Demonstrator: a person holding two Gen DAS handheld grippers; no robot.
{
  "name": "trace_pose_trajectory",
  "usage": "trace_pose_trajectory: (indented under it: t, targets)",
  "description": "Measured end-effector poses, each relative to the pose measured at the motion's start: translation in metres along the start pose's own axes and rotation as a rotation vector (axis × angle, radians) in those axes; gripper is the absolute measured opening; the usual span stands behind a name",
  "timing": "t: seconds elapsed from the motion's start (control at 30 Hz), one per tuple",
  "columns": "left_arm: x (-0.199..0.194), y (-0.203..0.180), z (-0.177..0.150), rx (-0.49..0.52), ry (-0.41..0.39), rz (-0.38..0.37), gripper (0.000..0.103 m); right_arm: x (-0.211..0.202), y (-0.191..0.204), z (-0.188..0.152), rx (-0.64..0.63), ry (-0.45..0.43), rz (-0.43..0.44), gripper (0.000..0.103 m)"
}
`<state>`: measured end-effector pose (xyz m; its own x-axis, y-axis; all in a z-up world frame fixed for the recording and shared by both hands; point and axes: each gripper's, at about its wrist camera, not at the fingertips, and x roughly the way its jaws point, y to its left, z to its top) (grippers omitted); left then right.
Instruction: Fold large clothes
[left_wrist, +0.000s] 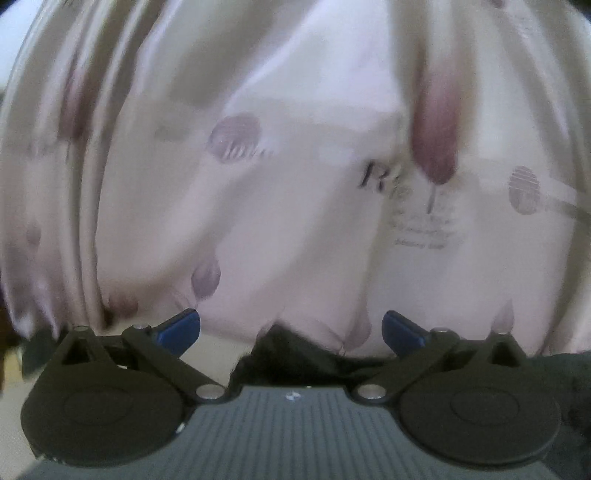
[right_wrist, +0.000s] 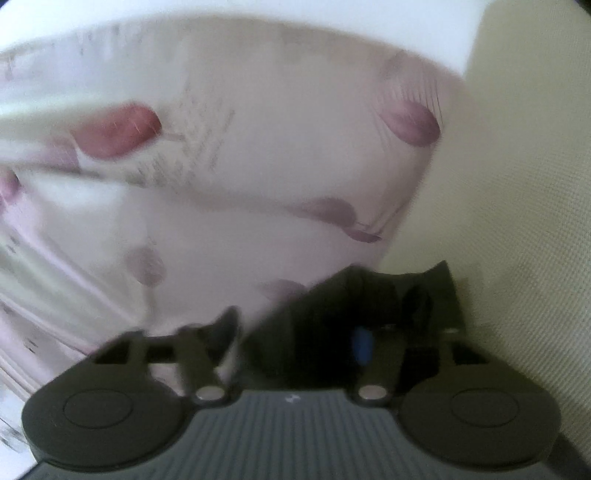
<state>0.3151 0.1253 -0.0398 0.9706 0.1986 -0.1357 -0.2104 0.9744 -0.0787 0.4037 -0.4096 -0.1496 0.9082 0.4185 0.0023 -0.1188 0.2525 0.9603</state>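
A large pale pink garment (left_wrist: 295, 206) printed with purple and red petals and black lettering fills the left wrist view, hanging in folds right in front of the fingers. My left gripper (left_wrist: 291, 328) stands open, its blue pads (left_wrist: 181, 328) wide apart just below the garment's lower edge, and they press on nothing. A dark cloth (left_wrist: 291, 350) bunches low between them. In the blurred right wrist view the same garment (right_wrist: 240, 184) covers the left and middle. My right gripper (right_wrist: 291, 336) is open, with a dark cloth (right_wrist: 332, 314) lying between its fingers and no pad pressing it.
A cream textured surface (right_wrist: 517, 221) runs down the right side of the right wrist view, past the garment's edge. A strip of pale surface (left_wrist: 218, 354) shows below the garment in the left wrist view.
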Motion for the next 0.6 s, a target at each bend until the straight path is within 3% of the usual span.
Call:
trace_pose_trajectory:
  t: [0.07, 0.13, 0.17, 0.23, 0.27, 0.3, 0.37, 0.4, 0.43, 0.6]
  targets:
    - [-0.003, -0.003, 0.004, 0.011, 0.023, -0.034, 0.103, -0.014, 0.005, 0.006, 0.009, -0.047, 0.028, 0.088]
    - [-0.010, -0.006, 0.005, -0.006, 0.044, -0.111, 0.103, -0.023, 0.017, 0.010, -0.047, -0.046, 0.026, 0.088]
    - [-0.013, -0.010, 0.005, -0.006, 0.053, -0.144, 0.103, -0.026, 0.030, 0.008, -0.150, -0.042, 0.005, 0.088]
    - [-0.017, -0.020, 0.002, -0.004, 0.080, -0.198, 0.098, -0.018, 0.067, -0.007, -0.450, 0.010, -0.123, 0.087]
    - [-0.018, -0.025, 0.000, 0.000, 0.091, -0.226, 0.095, -0.009, 0.083, -0.021, -0.608, 0.044, -0.192, 0.075]
    - [-0.018, -0.032, -0.002, 0.012, 0.106, -0.246, 0.091, 0.000, 0.096, -0.032, -0.720, 0.078, -0.229, 0.056]
    - [-0.013, -0.049, -0.007, 0.054, 0.149, -0.259, 0.068, 0.024, 0.113, -0.052, -0.867, 0.136, -0.294, 0.047]
    - [-0.007, -0.057, -0.009, 0.074, 0.167, -0.268, 0.064, 0.037, 0.118, -0.059, -0.921, 0.150, -0.331, 0.041]
    - [-0.001, -0.063, -0.012, 0.095, 0.179, -0.272, 0.058, 0.051, 0.121, -0.064, -0.963, 0.159, -0.364, 0.038]
    - [0.036, -0.070, -0.022, 0.131, 0.221, -0.232, 0.057, 0.106, 0.108, -0.070, -1.048, 0.204, -0.512, 0.037]
